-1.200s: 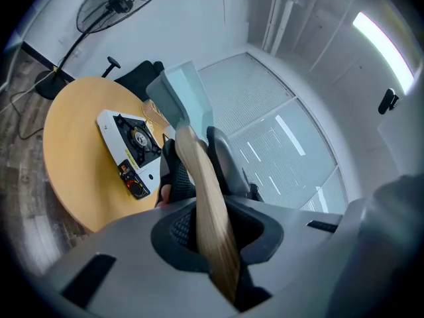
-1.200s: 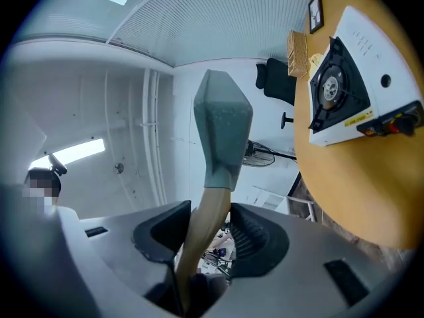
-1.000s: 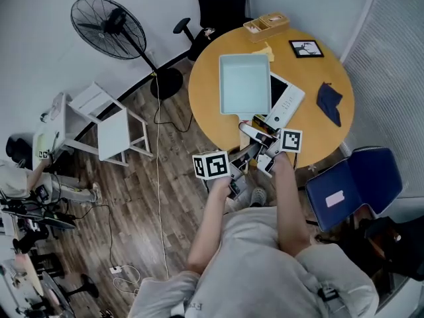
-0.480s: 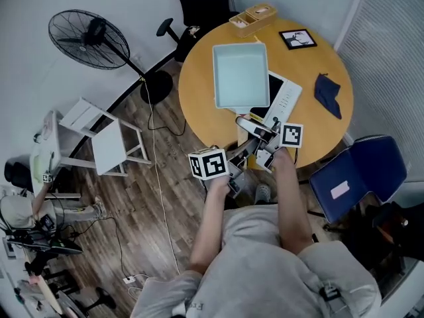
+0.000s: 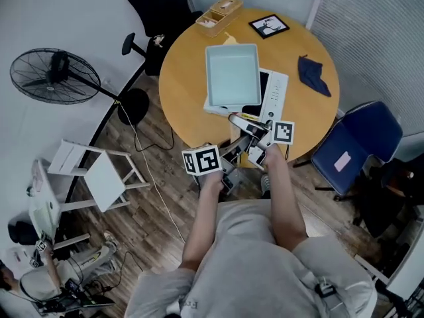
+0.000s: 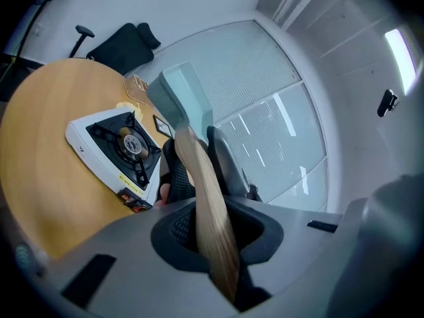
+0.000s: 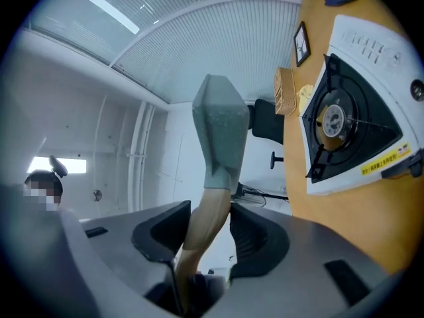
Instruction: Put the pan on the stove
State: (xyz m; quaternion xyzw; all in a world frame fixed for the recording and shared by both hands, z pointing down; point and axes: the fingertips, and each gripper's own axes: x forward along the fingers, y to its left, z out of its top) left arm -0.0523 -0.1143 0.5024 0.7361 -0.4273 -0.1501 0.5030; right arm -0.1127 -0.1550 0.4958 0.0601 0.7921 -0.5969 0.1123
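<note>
both claws have stayed shut tight on the same thing. the left claw (image 6: 211, 225) is clamped on the wood handle (image 6: 202, 191) at its far end from the stove. the right claw (image 7: 209, 229) is clamped on the handle too, closer to the stove. neither grip has let go or slipped.

what has changed is where the pan (image 5: 232, 73) sits next to the stove (image 5: 275, 93). a second ago the pan hid only the stove's left edge in the head view. now both hands have pushed it on and a little down, and it hides more of the stove. the stove has not moved on the table (image 5: 182, 78).

the pan is not down yet. in both gripper views it is up in the air, tipped, beside and above the stove. the burner (image 7: 331, 120) in the middle of the stove is bare, with nothing on it.

so i think the carry is almost done, but the last bit is left. the pan needs to go flat, come over the burner, and go down till it rests on the stove's black arms. only then should the claws let go. if they let go now, the pan would drop and might land half off the stove.
</note>
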